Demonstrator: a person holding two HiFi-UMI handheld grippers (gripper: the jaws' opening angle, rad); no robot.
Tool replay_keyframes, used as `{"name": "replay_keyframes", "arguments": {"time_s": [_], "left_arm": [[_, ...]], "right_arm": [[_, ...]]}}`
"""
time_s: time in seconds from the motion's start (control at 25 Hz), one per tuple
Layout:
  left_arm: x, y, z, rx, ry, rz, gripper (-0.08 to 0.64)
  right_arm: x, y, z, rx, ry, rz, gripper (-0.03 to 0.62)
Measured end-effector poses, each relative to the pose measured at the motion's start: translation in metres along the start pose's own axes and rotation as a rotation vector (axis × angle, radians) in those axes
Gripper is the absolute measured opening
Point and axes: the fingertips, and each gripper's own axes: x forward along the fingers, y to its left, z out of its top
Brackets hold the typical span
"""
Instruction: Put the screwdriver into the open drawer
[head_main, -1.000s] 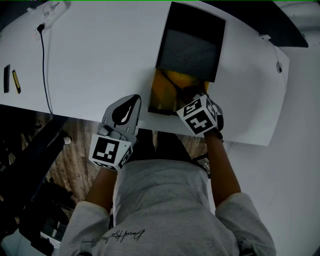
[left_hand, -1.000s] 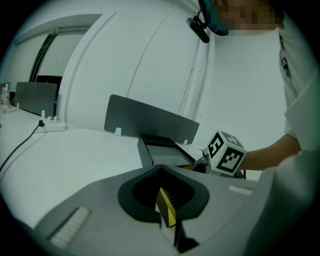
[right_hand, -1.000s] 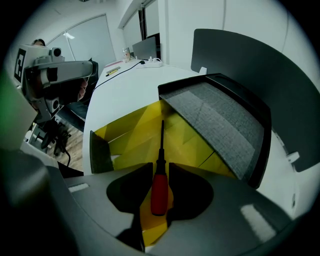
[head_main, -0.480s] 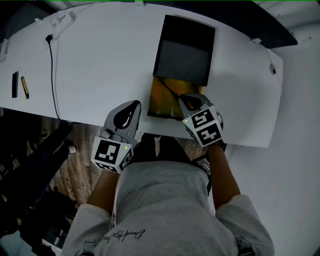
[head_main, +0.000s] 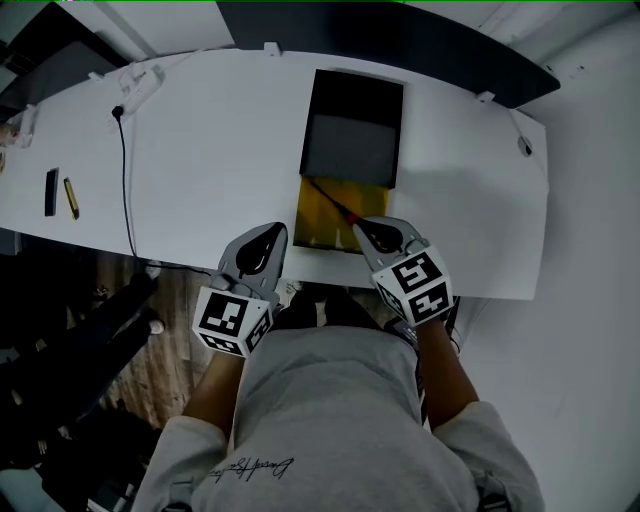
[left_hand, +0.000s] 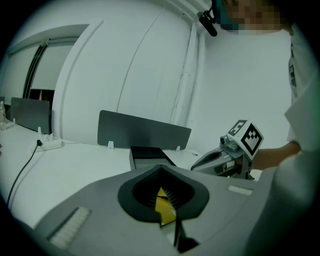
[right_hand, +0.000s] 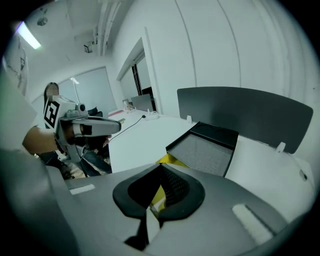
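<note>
The screwdriver (head_main: 335, 202), a thin dark shaft with a red end, lies slantwise in the open yellow-lined drawer (head_main: 318, 222). That drawer sticks out of a black cabinet (head_main: 352, 130) on the white table. My right gripper (head_main: 368, 225) hovers just above the drawer's near right corner, shut and empty. My left gripper (head_main: 268, 232) hangs to the left of the drawer at the table's front edge, shut with nothing in it. The drawer's yellow shows past the jaws in the left gripper view (left_hand: 162, 205) and in the right gripper view (right_hand: 170, 161).
A black cable (head_main: 125, 180) runs from a white power strip (head_main: 135, 85) down over the table's front edge. Two small dark tools (head_main: 52, 192) lie at the far left. A grey partition (head_main: 400, 40) stands behind the table. The person's torso is close to the front edge.
My right gripper has lifted out of the drawer and back toward the person, and its jaws have shut empty. The screwdriver stays in the drawer. The left gripper has risen slightly.
</note>
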Motion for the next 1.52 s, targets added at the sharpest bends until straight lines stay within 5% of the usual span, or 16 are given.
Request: {"name": "replay_keyframes", "arguments": {"time_s": [0.8, 1.52], "left_arm": [[-0.019, -0.055, 0.020, 0.073, -0.034, -0.011, -0.001], [-0.025, -0.055, 0.028, 0.067, -0.056, 0.008, 0.000]], "right_arm": [[-0.059, 0.023, 0.021, 0.072, -0.188, 0.038, 0.014], [-0.054, 0.036, 0.025, 0.033, -0.181, 0.077, 0.014]]}}
